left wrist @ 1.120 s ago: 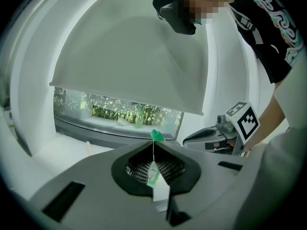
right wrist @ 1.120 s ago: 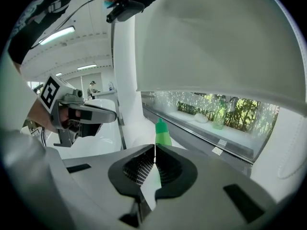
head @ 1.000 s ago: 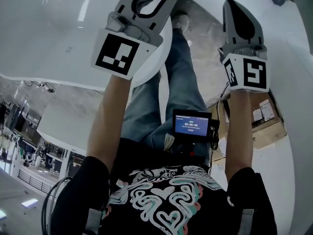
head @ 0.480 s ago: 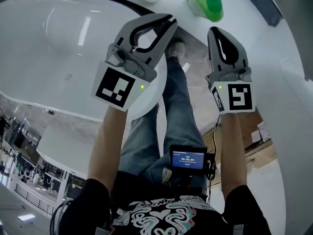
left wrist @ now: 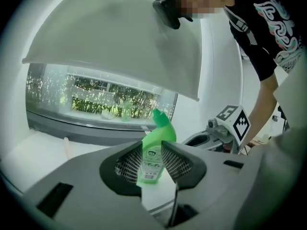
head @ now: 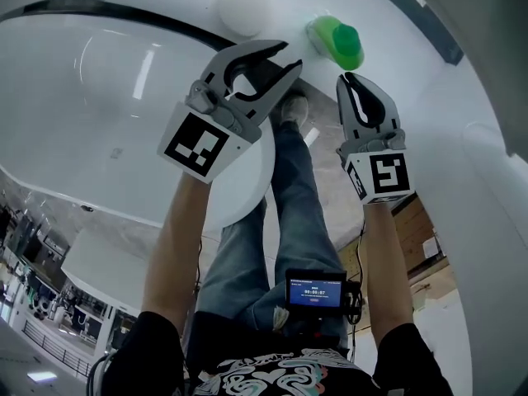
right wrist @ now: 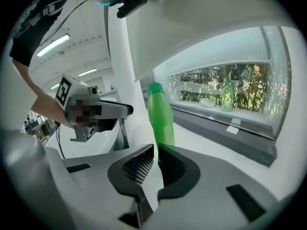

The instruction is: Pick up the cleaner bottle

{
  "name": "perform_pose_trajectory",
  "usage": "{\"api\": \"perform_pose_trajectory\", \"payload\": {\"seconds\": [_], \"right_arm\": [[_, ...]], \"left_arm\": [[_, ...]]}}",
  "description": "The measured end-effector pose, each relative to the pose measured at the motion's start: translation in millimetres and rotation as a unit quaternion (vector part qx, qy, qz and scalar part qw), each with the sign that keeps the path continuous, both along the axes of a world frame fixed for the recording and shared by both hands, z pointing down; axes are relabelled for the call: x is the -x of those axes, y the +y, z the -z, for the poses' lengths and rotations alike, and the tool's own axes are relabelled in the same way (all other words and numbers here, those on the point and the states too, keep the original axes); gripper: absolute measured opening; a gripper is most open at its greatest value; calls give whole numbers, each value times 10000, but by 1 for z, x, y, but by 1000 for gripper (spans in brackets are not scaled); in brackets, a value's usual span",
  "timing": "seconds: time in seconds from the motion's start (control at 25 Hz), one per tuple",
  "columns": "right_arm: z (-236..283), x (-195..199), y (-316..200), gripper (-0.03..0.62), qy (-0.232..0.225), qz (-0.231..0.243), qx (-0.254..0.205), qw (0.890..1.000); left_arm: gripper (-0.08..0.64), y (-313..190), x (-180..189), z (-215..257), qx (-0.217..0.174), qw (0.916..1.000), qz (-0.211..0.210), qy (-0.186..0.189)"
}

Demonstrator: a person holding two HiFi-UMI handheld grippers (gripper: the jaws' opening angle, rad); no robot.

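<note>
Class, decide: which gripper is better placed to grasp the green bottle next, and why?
Likely the left gripper: its fingers have just been opening, nothing between them, and they frame the bottle ahead. The right gripper is shut.

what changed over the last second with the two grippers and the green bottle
The left gripper and right gripper have moved toward the cleaner bottle, now in the head view. The left's jaws have just been opening, the bottle still ahead of them, nothing gripped. The right stayed shut; the bottle stands untouched.
</note>
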State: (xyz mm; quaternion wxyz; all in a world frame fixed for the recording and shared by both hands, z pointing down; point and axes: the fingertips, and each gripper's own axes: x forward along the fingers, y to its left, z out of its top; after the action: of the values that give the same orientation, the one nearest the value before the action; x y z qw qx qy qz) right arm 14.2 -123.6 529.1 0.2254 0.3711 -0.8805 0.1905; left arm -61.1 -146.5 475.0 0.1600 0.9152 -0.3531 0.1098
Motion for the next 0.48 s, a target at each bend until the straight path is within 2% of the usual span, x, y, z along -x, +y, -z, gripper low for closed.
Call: {"api": "perform_pose_trajectory", "payload": {"seconds": [0.08, 0.32, 0.48], "right_arm": [[-10, -1, 2, 29, 16, 55, 82, 10000], [-19, -7, -4, 32, 61, -24, 107, 9999], [-28, -14, -10, 111, 10, -95, 176, 9998]], "left_arm": [[155, -5, 0, -8, -1, 9999, -127, -98], [187, -18, -9, -15, 17, 9987, -496, -152], [193, -28, -22, -20, 10, 9972, -736, -127]]}}
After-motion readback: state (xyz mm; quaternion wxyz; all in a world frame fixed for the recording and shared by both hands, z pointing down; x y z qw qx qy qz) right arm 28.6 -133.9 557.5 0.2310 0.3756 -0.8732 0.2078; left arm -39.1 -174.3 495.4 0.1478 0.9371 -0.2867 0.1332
